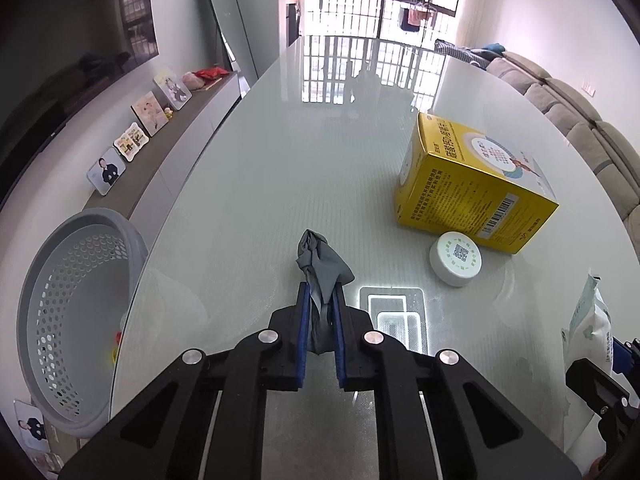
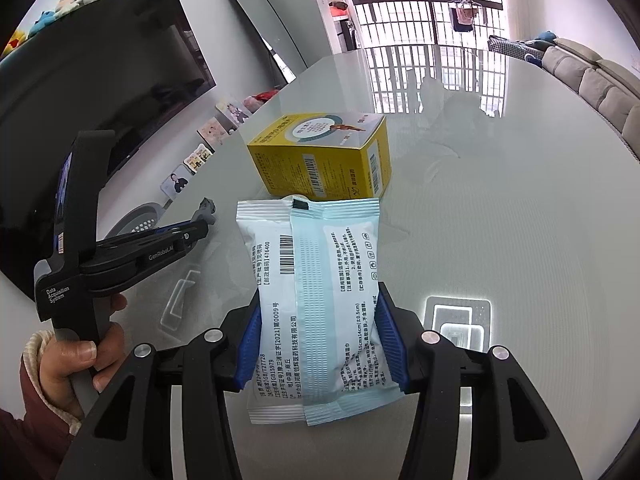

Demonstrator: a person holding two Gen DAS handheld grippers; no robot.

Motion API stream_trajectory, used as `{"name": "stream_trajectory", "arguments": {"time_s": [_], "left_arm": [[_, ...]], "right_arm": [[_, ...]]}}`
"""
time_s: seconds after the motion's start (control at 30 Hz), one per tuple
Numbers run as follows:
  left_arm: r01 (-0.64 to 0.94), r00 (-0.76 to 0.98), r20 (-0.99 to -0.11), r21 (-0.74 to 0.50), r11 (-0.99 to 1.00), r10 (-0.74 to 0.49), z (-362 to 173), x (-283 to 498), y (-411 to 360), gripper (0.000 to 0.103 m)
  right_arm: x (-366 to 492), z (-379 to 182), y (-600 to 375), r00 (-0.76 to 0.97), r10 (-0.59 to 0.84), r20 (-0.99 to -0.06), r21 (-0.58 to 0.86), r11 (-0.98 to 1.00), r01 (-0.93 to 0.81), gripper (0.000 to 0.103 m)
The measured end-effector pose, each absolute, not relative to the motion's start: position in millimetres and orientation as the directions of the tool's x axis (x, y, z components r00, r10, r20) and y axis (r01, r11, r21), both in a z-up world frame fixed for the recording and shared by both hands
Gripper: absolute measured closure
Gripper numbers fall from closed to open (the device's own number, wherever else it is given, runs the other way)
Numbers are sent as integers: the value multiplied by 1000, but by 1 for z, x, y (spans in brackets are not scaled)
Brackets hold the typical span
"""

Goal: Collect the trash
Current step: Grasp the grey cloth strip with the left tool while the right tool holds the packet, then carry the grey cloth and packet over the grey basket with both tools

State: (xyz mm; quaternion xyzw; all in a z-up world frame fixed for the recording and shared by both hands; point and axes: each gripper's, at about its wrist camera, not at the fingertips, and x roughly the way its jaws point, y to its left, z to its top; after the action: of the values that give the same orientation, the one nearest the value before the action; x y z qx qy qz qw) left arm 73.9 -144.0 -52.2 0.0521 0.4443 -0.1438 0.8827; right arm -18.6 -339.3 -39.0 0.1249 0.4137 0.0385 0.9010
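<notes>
Grey crumpled scrap (image 1: 322,268) is the trash item in hand: it sits pinched between the blue pads of the left tool (image 1: 320,308), at the near part of the tabletop (image 1: 280,160), its bunched upper end sticking out past the fingertips. Judged soft, very light and limp, like thin film or cloth; it will not crack, but it can slide out of a loose pinch. The hold runs along its narrow lower part, which looks adequate; a grip lower on the bunched mass would be safer.

Second item: a pale blue and white sachet pack (image 2: 316,304), flat and flexible, clamped across its width by the right tool (image 2: 318,320), held above the tabletop. Its smooth printed film is judged slippery; the ribbed pads bite the side edges, and the pack bows slightly between them. Light load, no fragility noted.

Remaining on the tabletop: a yellow carton (image 1: 472,184), rigid card, probably light, best taken across two opposite faces; a small white round jar (image 1: 456,258) touching or just beside the carton, hard and smooth, to be gripped across its diameter.

Grey perforated basket (image 1: 68,312) stands below the tabletop's left edge, the likely receptacle. A hand (image 2: 76,364) holds the left tool's handle.
</notes>
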Motion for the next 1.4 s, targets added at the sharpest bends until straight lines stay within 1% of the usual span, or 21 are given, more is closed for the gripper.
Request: {"name": "stream_trajectory", "arguments": {"time_s": [0.3,0.43,0.57,0.9,1.13,1.4], "left_arm": [[268,611,-767,-33,963,-196,-30,55,-113,92],[234,628,-759,-27,972,-172,-24,50,-85,92],[183,644,-753,-21,983,-136,-21,48,-50,92],[28,642,-765,-24,999,-36,-30,59,39,92],[-64,637,-771,-18,998,27,-36,65,92,92],[-104,608,-793,-30,994,39,-54,74,122,92]], "right_arm": [[-11,-30,-311,668,211,-714,255,966,-32,53],[-1,-25,-291,673,245,-698,259,962,-81,53],[16,-26,-260,654,286,-700,253,956,-147,53],[73,-24,-160,587,387,-711,236,918,-319,53],[116,-26,-93,535,418,-734,211,890,-405,53],[152,-43,-35,465,443,-767,223,863,-454,53]]}}
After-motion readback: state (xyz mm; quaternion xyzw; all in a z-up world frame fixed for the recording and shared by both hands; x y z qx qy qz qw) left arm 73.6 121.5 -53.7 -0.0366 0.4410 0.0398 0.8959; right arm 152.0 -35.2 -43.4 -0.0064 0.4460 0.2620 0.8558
